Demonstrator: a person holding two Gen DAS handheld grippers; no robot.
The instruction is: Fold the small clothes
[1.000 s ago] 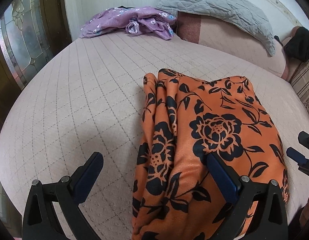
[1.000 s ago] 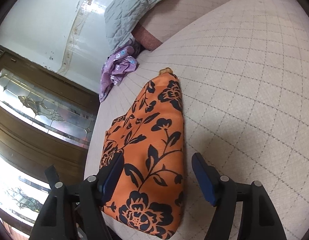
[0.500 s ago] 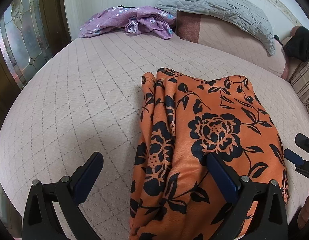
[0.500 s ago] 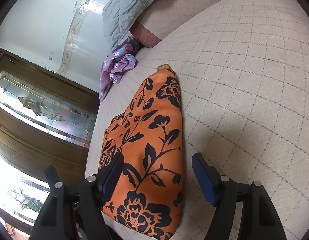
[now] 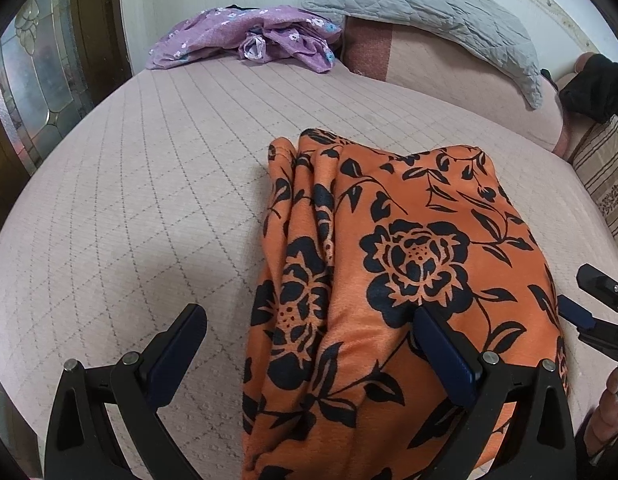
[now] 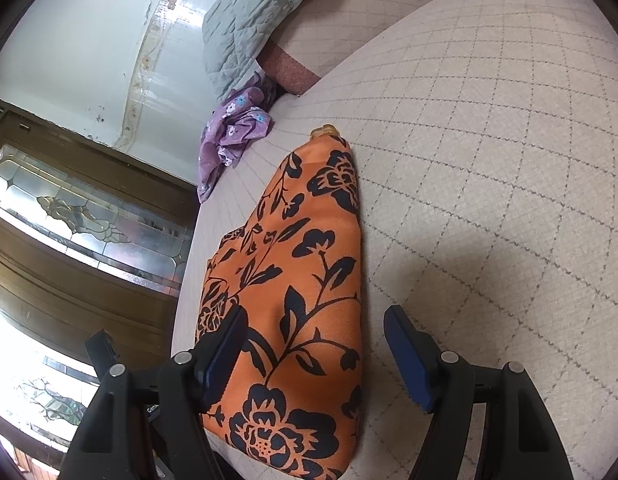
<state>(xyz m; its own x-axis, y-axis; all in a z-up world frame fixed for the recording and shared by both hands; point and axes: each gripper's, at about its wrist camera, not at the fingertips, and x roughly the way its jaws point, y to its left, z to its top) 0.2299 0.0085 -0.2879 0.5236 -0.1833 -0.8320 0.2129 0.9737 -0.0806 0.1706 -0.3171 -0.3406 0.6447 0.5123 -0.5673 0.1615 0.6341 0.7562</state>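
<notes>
Bed (image 5: pixel 129 200) carrying orange floral garment (image 5: pixel 409 280), partly folded at centre right of the left view.

Garment looks light, soft and limp, likely slippery; gather it at a folded edge. Left gripper (image 5: pixel 309 352) and right gripper (image 6: pixel 313 352) both stand with fingers apart, clamping nothing. Only the left view shows bunched pleats; the right view shows the smooth long edge (image 6: pixel 359 280).

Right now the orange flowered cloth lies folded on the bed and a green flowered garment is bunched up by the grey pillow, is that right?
Not green: the garment by the grey pillow is purple, as the left wrist view shows. The orange flowered cloth does lie folded on the bed.
</notes>
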